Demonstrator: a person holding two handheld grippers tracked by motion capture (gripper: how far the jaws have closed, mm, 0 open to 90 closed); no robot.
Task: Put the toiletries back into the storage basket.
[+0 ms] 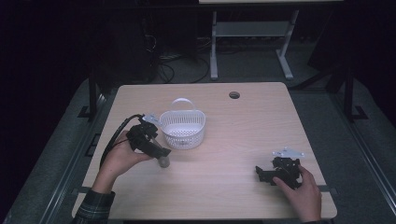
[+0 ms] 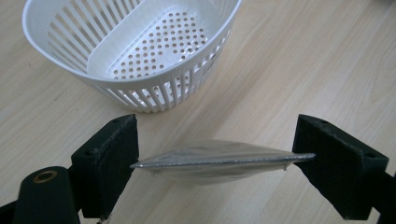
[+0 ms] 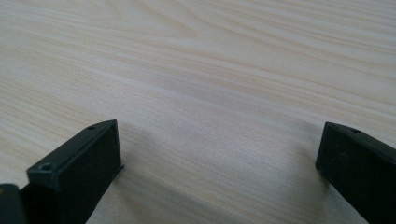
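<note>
A white slotted basket [image 1: 183, 135] with a handle stands empty left of the table's middle; in the left gripper view its wall [image 2: 154, 91] lies just beyond the jaws. My left gripper [image 1: 162, 155] is at the basket's front left, shut on a flat silvery packet [image 2: 219, 158] that spans edge-on from one jaw to the other [image 2: 215, 164]. In the high view the packet [image 1: 164, 162] shows as a small grey shape at the gripper's tip, close over the table. My right gripper [image 1: 262, 173] rests near the front right edge, open [image 3: 219, 163], with bare wood between its jaws.
The light wooden table [image 1: 243, 121] has a round cable hole [image 1: 234, 95] at the back. A black cable [image 1: 116, 135] trails from the left gripper. Beyond the table, a white desk frame [image 1: 252, 32] stands on dark floor.
</note>
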